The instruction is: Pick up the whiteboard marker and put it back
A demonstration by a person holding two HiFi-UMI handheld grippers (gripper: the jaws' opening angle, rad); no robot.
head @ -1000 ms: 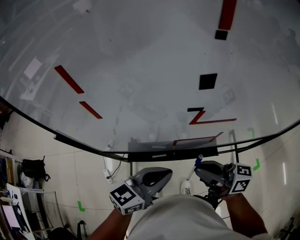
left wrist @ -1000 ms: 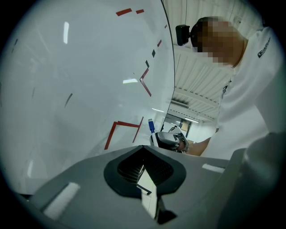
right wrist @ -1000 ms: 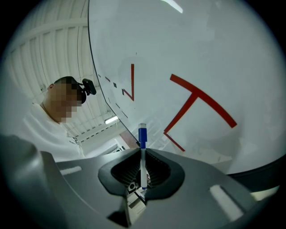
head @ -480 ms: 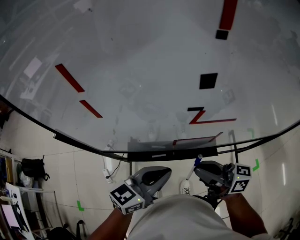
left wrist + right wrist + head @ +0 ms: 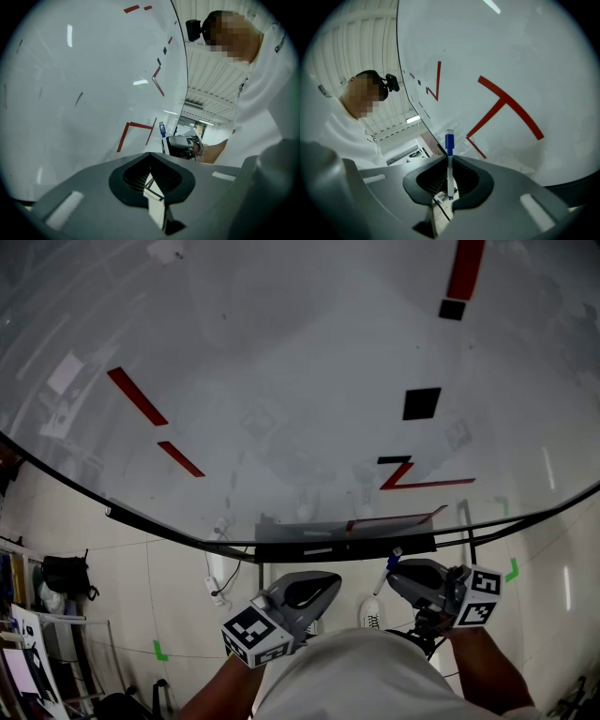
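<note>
At 5 o'clock in the head view, just below the whiteboard's (image 5: 281, 381) lower edge, the right claw (image 5: 394, 572) is pinching the marker (image 5: 384, 579). It is a thin pen with a white barrel and a blue cap (image 5: 449, 141) that ends in a pale tip. The right gripper view shows the claw (image 5: 449, 161) closed on the barrel low down, so the capped end stands clear above the jaws and the short bottom end shows in the gap beneath them. There the marker's (image 5: 449, 171) long axis runs straight up, cap toward 12 o'clock, with the board's red lines (image 5: 506, 105) behind it. From the head view it leans a little, cap toward 1 o'clock and close to the board's tray (image 5: 347, 545). The left claw (image 5: 330, 585) sits at 6 o'clock, well apart from the marker; in the left gripper view its jaws (image 5: 150, 154) are pressed together at the tips with nothing between them. That view also catches the marker (image 5: 162, 132) upright in the right claw (image 5: 180, 144) at 1 o'clock.
</note>
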